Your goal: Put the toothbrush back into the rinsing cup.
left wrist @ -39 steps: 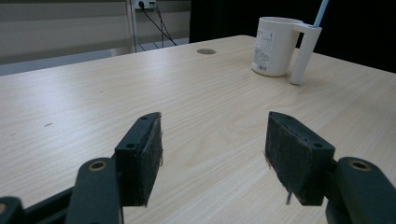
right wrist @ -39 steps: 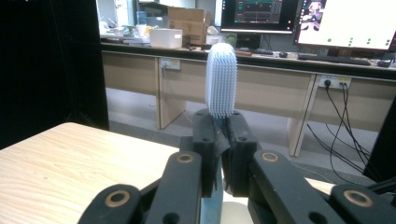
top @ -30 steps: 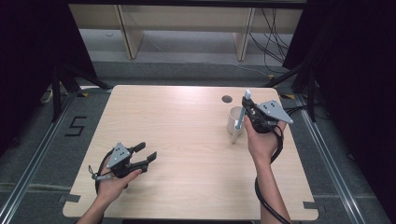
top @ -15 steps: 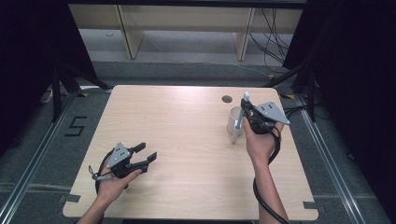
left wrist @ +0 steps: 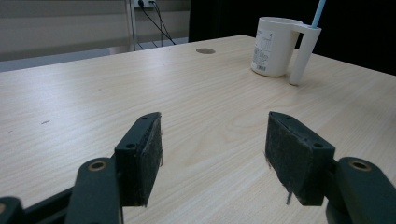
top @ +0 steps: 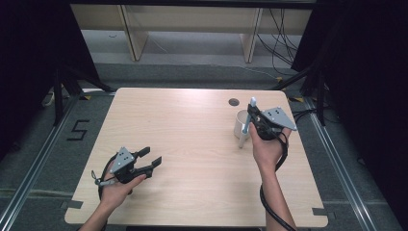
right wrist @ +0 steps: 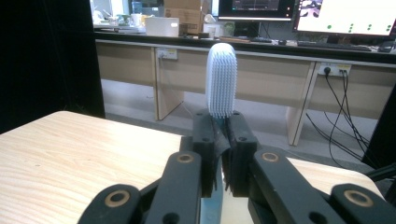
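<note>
From the high view, your left gripper (top: 146, 161) rests low over the near left part of the table (top: 183, 130), its fingers spread apart with nothing between them. Your right gripper (top: 253, 117) is raised at the far right, fingers clamped on a toothbrush (top: 248, 120) that stands nearly upright, its lower end down beside the white mug (top: 239, 124).

In the left gripper view, your two fingers (left wrist: 142, 156) stand wide open above bare wood. The mug (left wrist: 272, 45) sits far off on the table, handle toward the right, with a pale blue shaft (left wrist: 319, 11) rising just behind the handle.

In the right gripper view, your fingers (right wrist: 205, 142) are closed on the toothbrush (right wrist: 221, 81), whose white bristled head points straight up above them.
</note>
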The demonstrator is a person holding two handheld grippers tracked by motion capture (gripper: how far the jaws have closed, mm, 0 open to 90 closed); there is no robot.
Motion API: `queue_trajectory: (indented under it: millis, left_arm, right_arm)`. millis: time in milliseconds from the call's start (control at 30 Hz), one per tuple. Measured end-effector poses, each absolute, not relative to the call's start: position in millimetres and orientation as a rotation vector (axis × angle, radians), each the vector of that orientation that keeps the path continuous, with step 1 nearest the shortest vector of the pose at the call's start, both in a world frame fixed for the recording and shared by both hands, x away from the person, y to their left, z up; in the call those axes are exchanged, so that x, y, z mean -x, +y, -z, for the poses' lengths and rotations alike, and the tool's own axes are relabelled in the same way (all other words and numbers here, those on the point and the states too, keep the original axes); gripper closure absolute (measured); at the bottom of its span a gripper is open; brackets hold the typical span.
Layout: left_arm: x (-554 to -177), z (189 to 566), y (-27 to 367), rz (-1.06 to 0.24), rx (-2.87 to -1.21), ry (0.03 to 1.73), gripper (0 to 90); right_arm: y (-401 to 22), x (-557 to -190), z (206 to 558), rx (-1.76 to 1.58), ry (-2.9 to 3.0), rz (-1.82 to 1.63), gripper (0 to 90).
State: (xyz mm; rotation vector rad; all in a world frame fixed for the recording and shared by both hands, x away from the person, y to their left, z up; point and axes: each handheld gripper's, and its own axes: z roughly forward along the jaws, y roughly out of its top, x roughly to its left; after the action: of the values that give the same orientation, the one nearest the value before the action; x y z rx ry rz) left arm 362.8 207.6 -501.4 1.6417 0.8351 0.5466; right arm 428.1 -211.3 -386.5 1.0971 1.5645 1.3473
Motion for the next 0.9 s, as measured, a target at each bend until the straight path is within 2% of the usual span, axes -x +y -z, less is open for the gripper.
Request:
queue_trajectory:
  millis: [900]
  left_arm:
    - [-363,502,208,-0.546,-1.641,0.838,36.0]
  right_arm:
    - [-209,-429,404,-1.135,1.566,-1.330,85.1]
